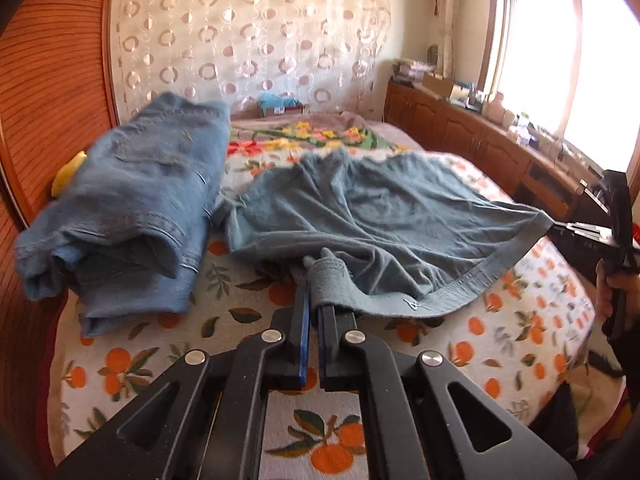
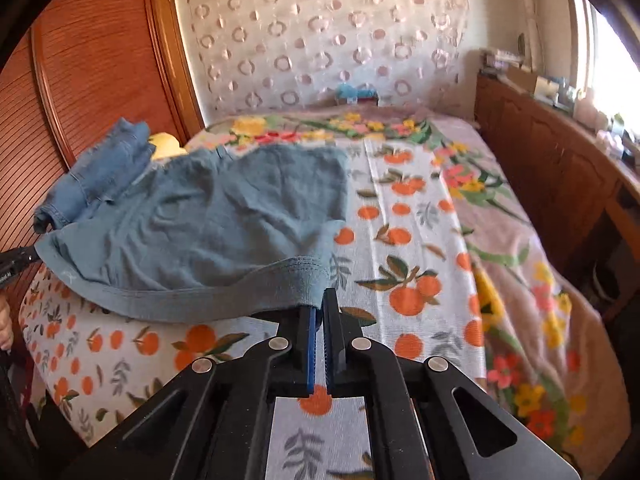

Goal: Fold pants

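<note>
Teal pants (image 1: 380,216) lie spread on the orange-print bedspread (image 1: 256,320), beside folded jeans (image 1: 132,208); the left gripper (image 1: 314,276) pinches one waistband corner. From the right wrist, the right gripper (image 2: 322,300) clamps the other corner. Lifting step; next, I judge, carry the waistband toward the hems.

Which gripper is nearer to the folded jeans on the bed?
Left. The left gripper grips the teal pants at the waistband end right beside the folded jeans. The right gripper grips the opposite waistband end, farther away.
</note>
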The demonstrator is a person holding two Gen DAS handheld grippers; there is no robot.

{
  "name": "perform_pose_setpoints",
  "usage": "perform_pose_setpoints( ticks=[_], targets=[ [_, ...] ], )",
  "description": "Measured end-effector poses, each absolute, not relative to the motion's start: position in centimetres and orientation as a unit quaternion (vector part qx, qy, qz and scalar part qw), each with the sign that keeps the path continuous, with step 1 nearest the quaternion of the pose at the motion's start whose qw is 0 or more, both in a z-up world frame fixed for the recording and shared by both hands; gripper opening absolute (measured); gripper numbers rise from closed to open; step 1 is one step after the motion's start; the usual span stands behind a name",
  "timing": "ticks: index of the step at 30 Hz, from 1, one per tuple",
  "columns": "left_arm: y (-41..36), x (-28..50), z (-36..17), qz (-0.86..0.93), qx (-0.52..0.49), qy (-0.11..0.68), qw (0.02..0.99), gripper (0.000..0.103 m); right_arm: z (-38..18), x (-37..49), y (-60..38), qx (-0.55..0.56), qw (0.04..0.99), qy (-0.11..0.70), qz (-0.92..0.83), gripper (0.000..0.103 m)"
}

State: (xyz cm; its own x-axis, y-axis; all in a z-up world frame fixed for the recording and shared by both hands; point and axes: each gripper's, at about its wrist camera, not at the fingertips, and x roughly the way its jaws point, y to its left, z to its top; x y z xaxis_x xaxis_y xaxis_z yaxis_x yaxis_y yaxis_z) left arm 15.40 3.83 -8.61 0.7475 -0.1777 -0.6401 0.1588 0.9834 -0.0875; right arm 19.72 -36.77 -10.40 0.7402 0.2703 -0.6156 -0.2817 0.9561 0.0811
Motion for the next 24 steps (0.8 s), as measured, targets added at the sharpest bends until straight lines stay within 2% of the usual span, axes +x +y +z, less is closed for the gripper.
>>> perform_pose_setpoints(
  ticks=[6, 12, 17, 24],
  targets=[
    [5.8, 11.8, -6.0, -0.087, -0.03, 0.335, 0.938, 0.004, -9.3, 15.6, -38.8, 0.01, 0.932, 0.324, 0.161, 0.002],
    [6.3, 8.0, -8.1, -0.086, -0.022, 0.368, 0.926, 0.004, -13.2, 10.7, -39.7, 0.011, 0.911, 0.369, 0.185, 0.002],
    [6.0, 5.9, -9.2, -0.093, -0.018, 0.386, 0.918, 0.004, -14.4, 7.7, -41.0, 0.046, 0.905, 0.374, 0.194, 0.002],
    [5.9, 4.9, -10.8, -0.095, -0.017, 0.402, 0.91, 0.005, -14.4, 8.6, -41.0, 0.033, 0.9, 0.39, 0.19, 0.003]
  ],
)
